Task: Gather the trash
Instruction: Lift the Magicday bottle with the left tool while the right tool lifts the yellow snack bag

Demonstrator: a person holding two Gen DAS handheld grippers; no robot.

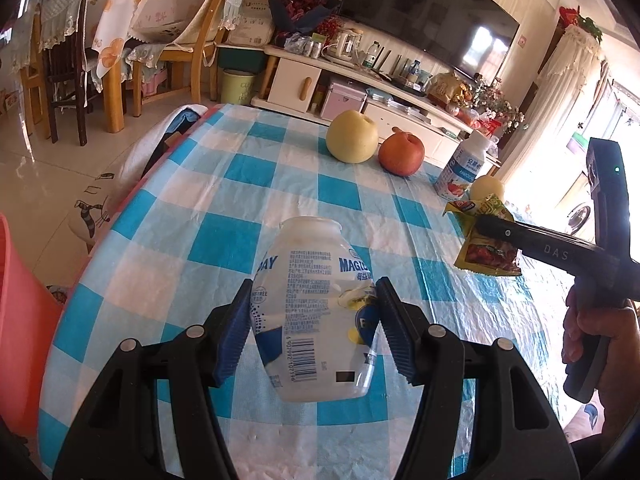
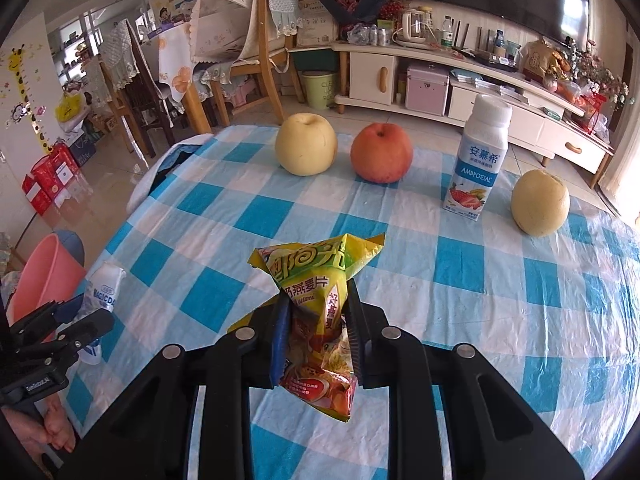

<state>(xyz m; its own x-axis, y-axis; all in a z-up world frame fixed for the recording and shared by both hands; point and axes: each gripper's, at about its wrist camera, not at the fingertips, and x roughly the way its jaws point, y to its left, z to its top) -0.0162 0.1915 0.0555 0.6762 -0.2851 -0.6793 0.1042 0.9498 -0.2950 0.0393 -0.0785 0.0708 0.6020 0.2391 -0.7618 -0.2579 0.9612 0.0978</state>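
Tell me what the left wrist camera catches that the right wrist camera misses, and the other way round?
Only the left wrist view shows the barcode and small print on the empty plastic bottle held in the left gripper, and most of the big television.

Only the right wrist view shows the giraffe wall sticker, the red boxes on the floor and the second yellow pear unobstructed.

Both show the checked tablecloth, the pink bin, the apple, the first pear, the yogurt bottle and the oatmeal wrapper pinched in the right gripper.
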